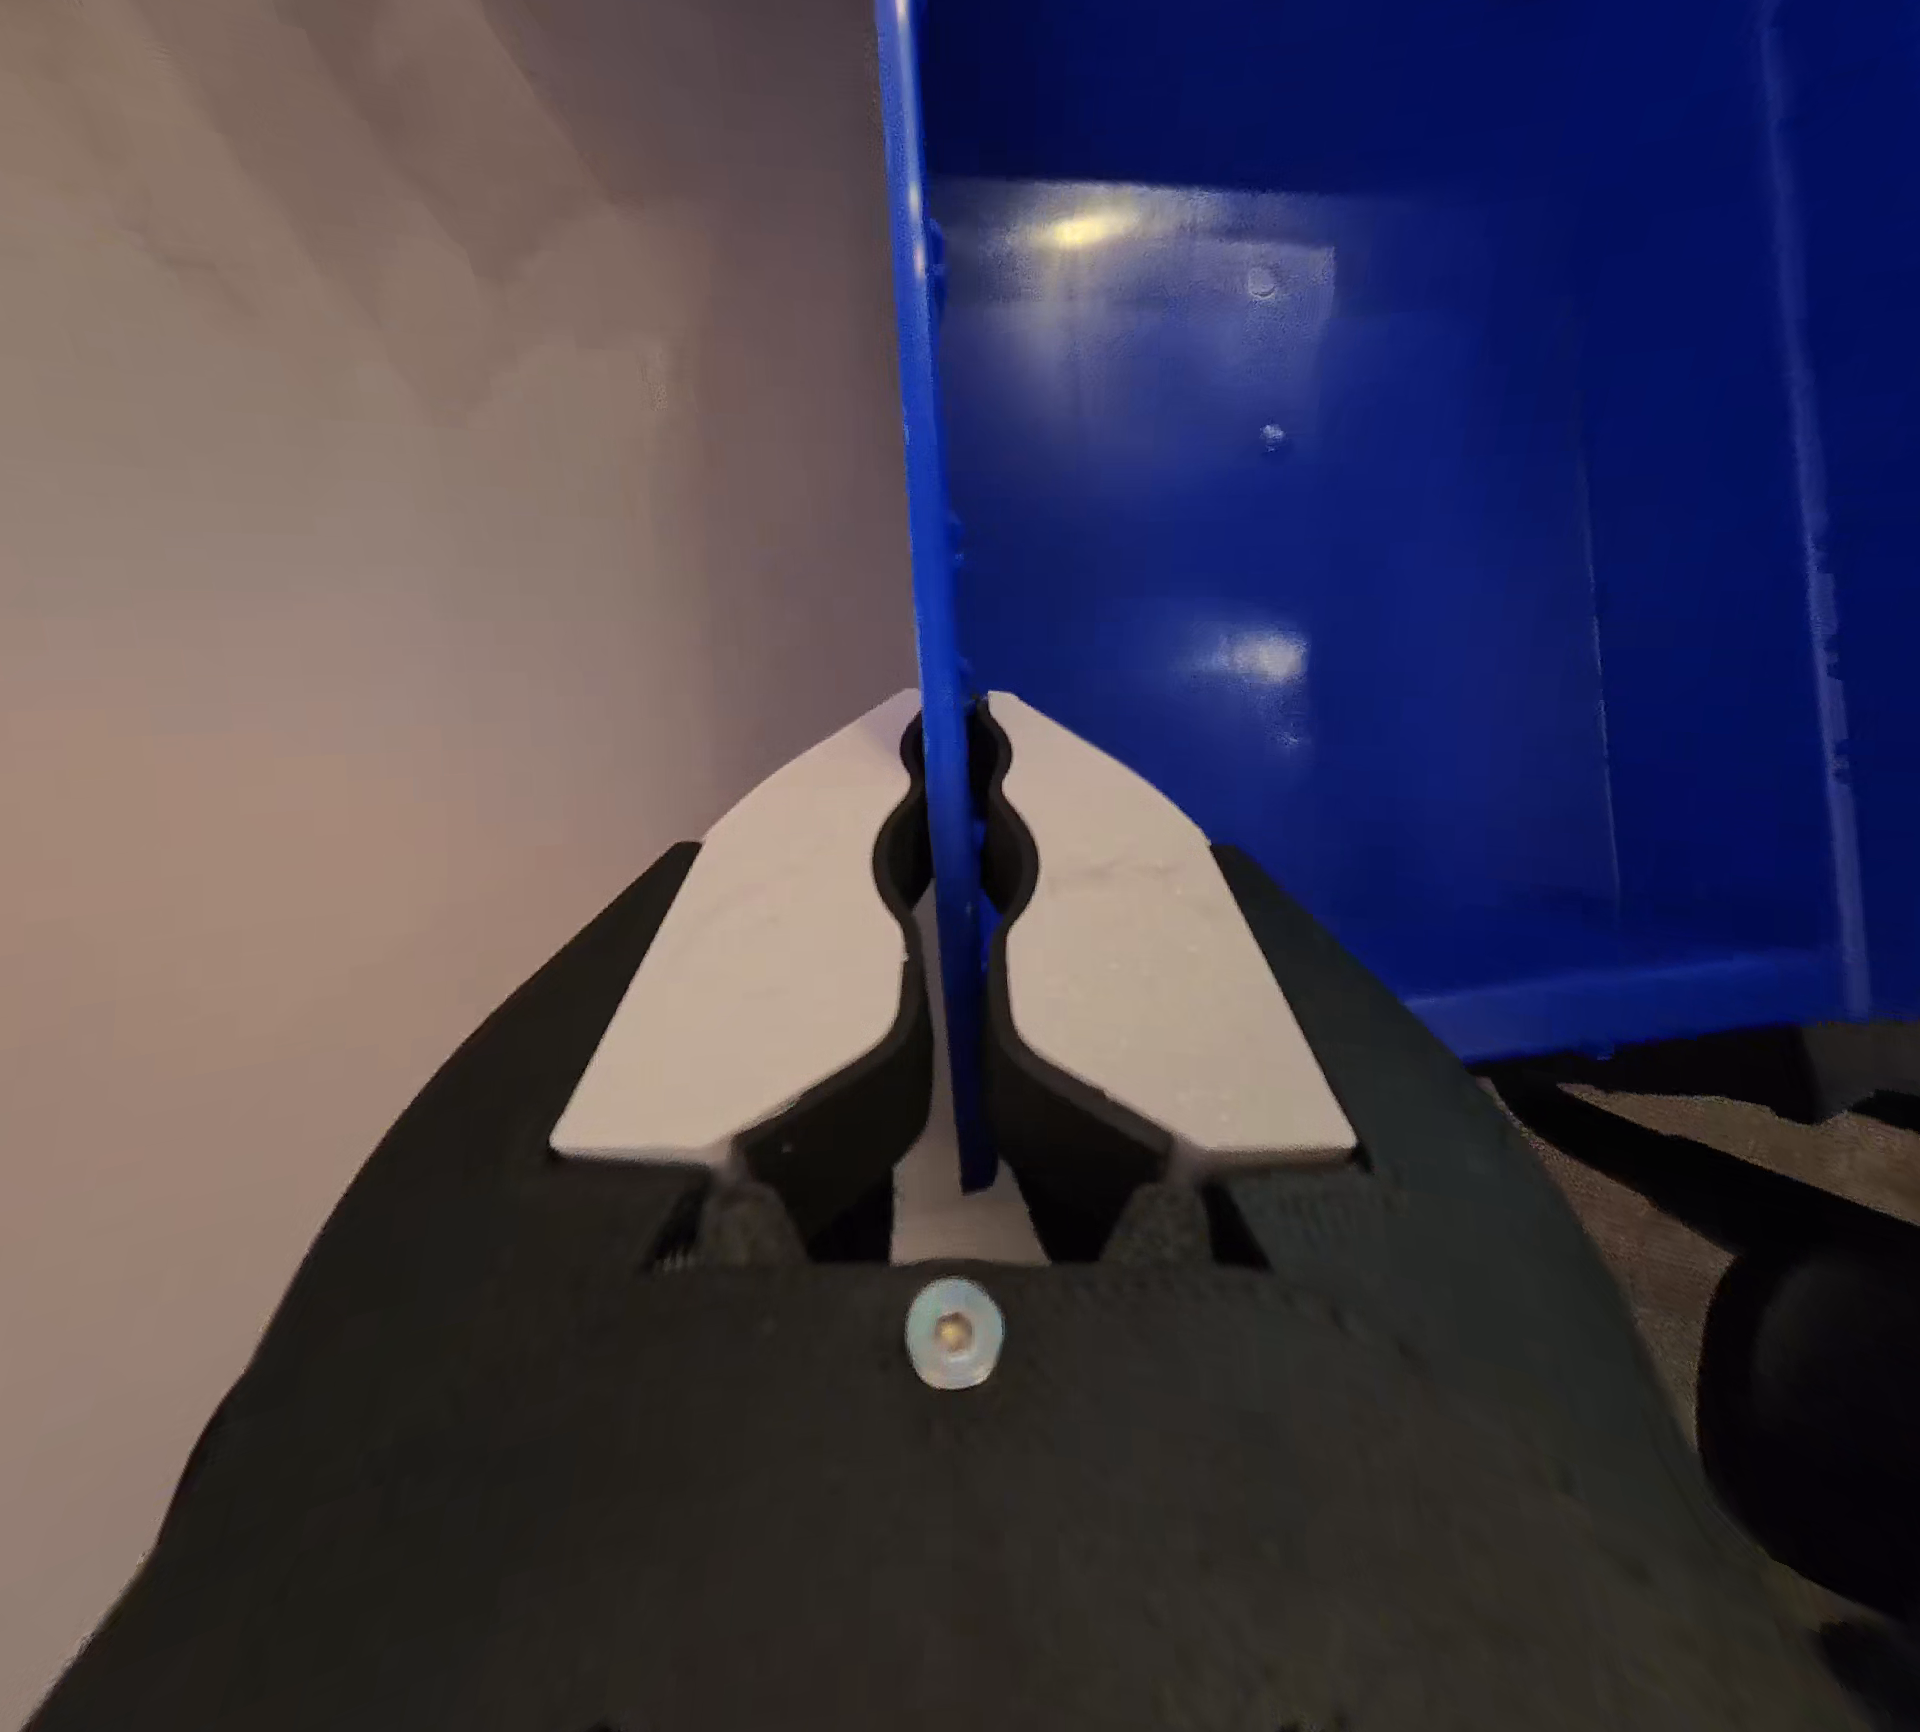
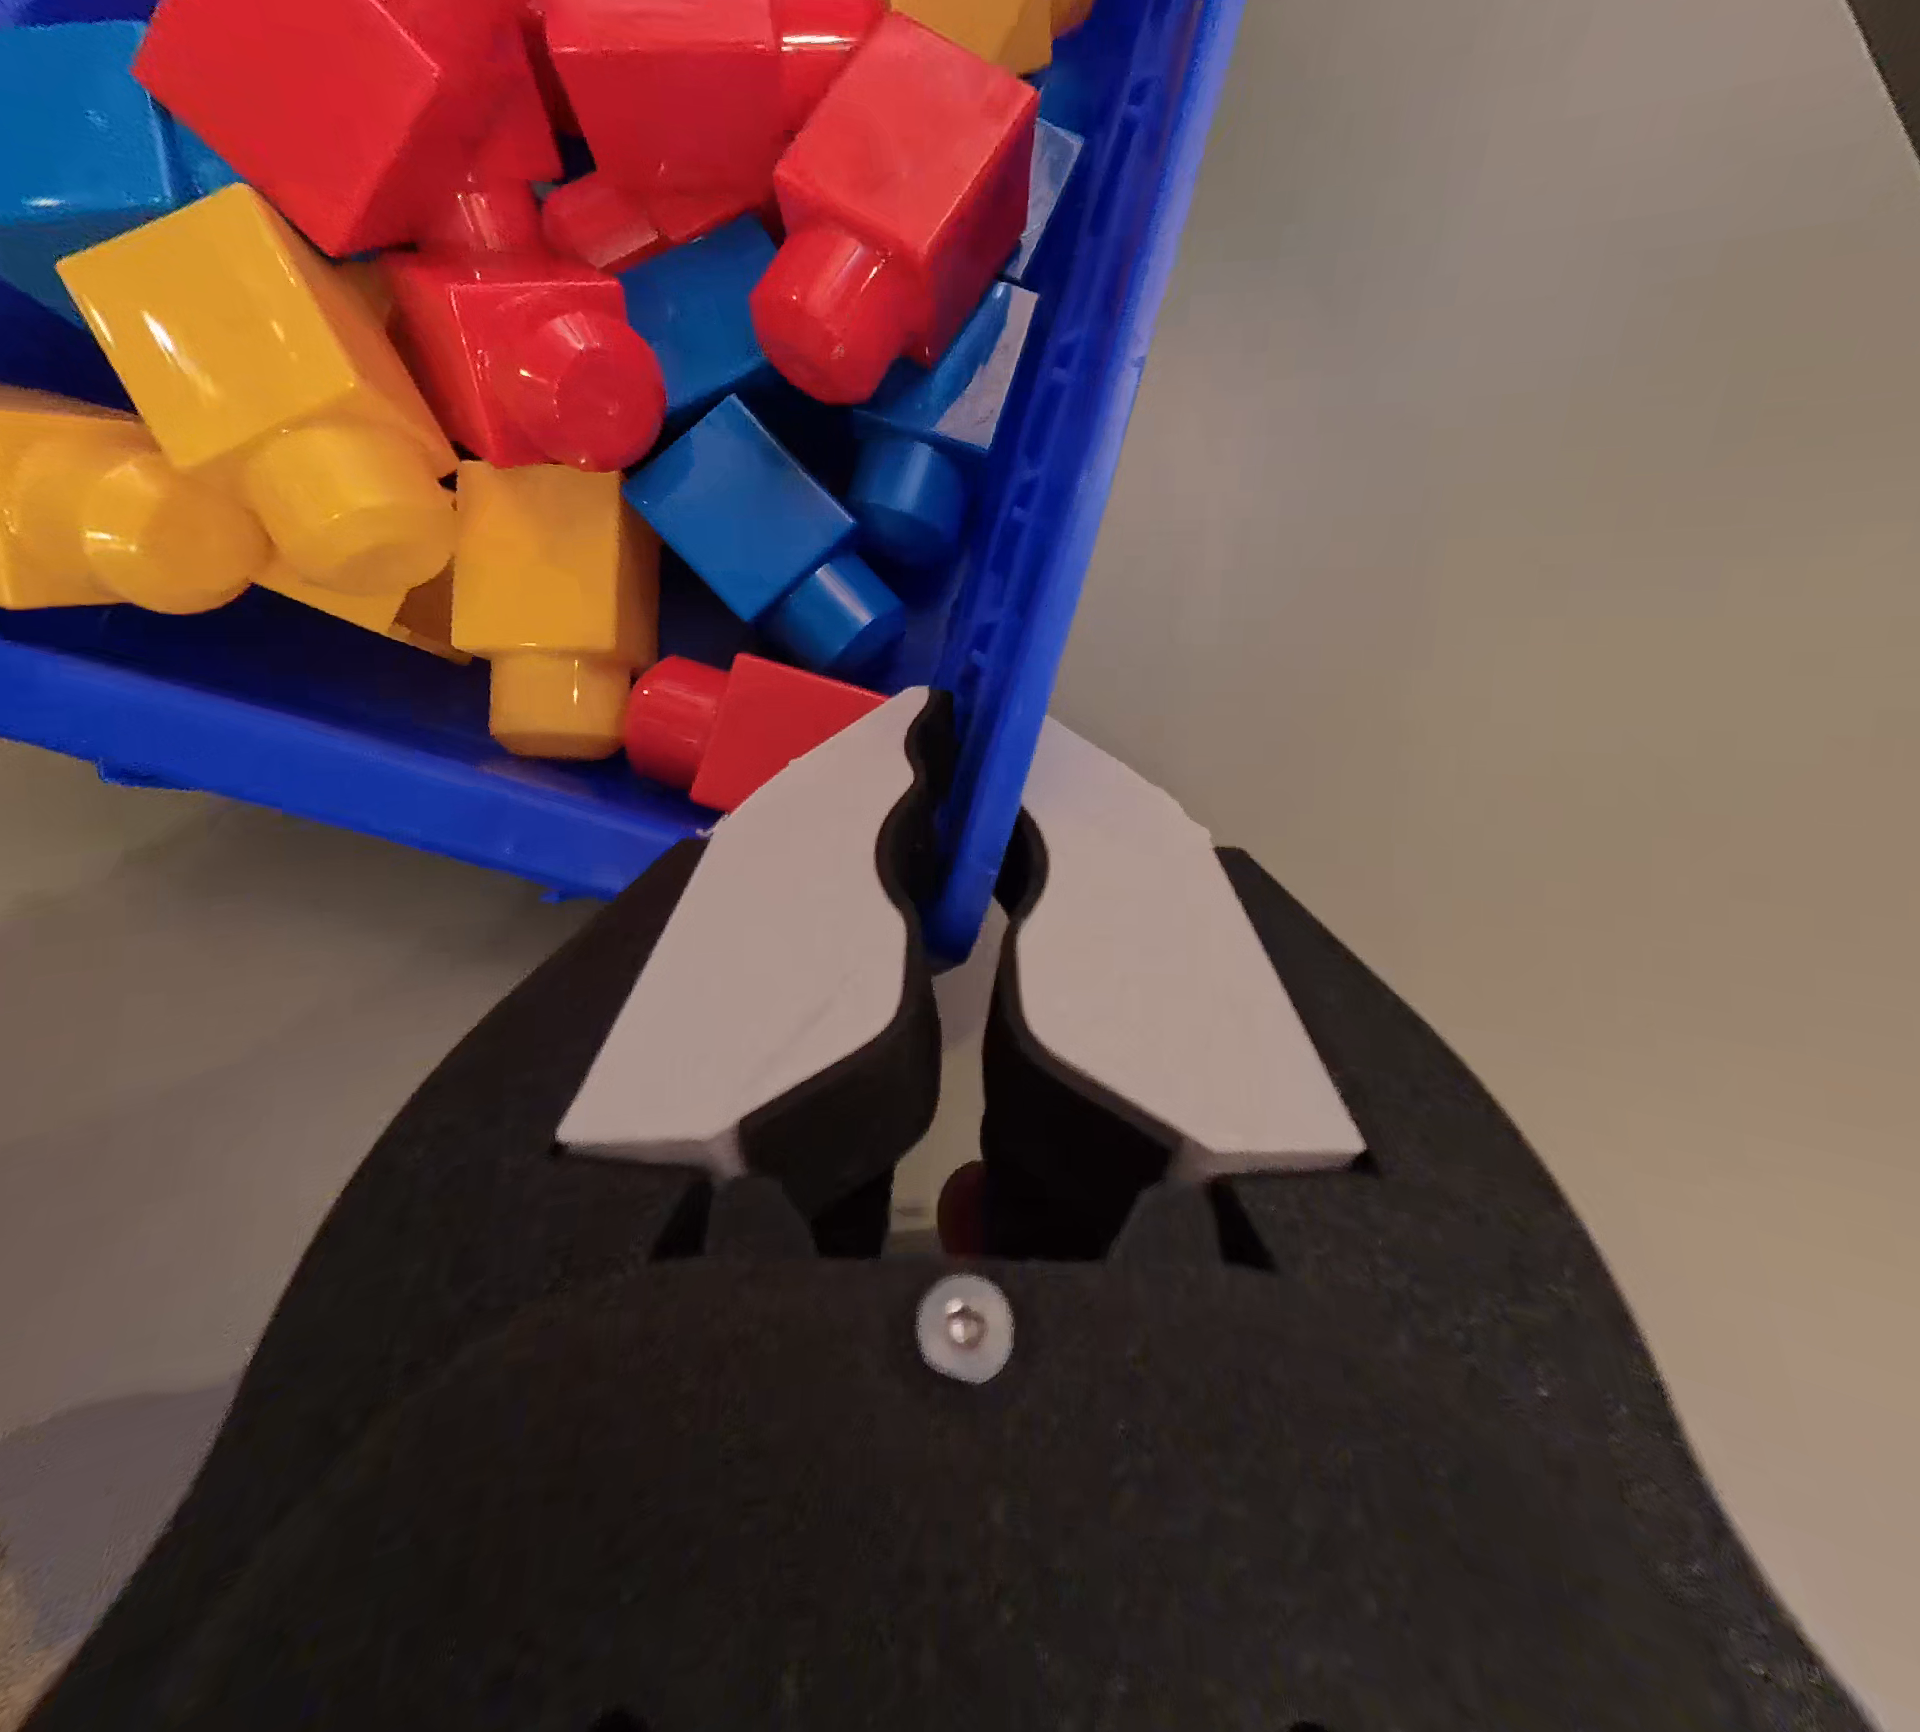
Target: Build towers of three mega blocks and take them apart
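Grey matte tabletop [image 2: 1507, 539] is seen beneath a glossy blue plastic bin [image 2: 1101, 311]. A side wall of a blue bin [image 1: 1351, 539] is clamped by the left gripper [image 1: 951, 716]. The loaded bin's wall is pinched by the right gripper [image 2: 971, 716]. Red, yellow and blue plastic mega blocks [image 2: 499, 228] are heaped loose inside, none stacked.

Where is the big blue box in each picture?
Left wrist view: the blue box fills the right half; the left tool is shut on its thin wall, and no blocks show.
Right wrist view: the same box fills the upper left, full of red, yellow and blue blocks; the right tool is shut on its wall.
Shared landmark: the box's thin blue wall.
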Demonstrator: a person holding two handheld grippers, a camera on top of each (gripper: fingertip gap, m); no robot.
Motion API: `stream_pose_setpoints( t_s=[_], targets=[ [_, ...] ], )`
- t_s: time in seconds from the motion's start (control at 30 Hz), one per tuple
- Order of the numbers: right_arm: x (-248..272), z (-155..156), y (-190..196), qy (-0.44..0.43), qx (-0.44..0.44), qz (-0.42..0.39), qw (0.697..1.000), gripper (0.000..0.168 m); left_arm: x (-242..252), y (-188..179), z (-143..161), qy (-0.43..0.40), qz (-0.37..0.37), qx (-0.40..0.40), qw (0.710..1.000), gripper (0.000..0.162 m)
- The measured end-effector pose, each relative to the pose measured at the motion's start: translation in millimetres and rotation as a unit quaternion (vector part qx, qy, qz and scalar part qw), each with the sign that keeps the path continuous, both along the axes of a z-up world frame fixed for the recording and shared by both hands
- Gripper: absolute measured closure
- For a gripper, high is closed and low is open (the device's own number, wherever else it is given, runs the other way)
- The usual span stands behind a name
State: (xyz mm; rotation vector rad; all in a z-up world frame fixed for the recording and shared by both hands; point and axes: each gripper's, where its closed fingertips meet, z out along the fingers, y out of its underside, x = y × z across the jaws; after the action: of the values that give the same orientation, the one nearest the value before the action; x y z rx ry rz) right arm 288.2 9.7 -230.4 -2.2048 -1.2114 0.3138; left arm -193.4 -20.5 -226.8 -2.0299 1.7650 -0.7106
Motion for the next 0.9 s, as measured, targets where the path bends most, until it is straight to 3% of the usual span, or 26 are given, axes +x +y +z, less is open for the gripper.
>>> stream_pose_setpoints(
  t_s=[0.37, 0.6, 0.67, 0.7, 0.8, 0.87, 0.9],
  targets=[
    [-42, -1, 29, 0.014, 0.002, 0.08, 0.997, 0.165, 30, -33, 1, -0.014, -0.055, 0.002, 0.998, 0.156],
    [-80, -1, 69, 0.026, 0.019, 0.091, 0.995, 0.164, 55, -29, 2, -0.029, -0.015, 0.0, 0.999, 0.154],
    [-89, 1, 78, 0.022, 0.031, 0.091, 0.995, 0.158, 60, -30, 3, -0.034, -0.006, -0.011, 0.999, 0.153],
    [-91, 4, 81, 0.025, 0.03, 0.08, 0.996, 0.144, 62, -31, 5, -0.042, 0.001, -0.017, 0.999, 0.153],
    [-90, 26, 78, 0.041, 0.038, 0.033, 0.998, 0.119, 57, -30, 15, -0.079, 0.027, -0.052, 0.995, 0.131],
    [-91, 50, 59, 0.048, 0.066, 0.021, 0.996, 0.112, 45, -22, 21, -0.087, 0.057, -0.062, 0.993, 0.118],
    [-95, 60, 42, 0.056, 0.066, 0.025, 0.996, 0.117, 38, -15, 24, -0.085, 0.081, -0.062, 0.991, 0.111]
  ],
)
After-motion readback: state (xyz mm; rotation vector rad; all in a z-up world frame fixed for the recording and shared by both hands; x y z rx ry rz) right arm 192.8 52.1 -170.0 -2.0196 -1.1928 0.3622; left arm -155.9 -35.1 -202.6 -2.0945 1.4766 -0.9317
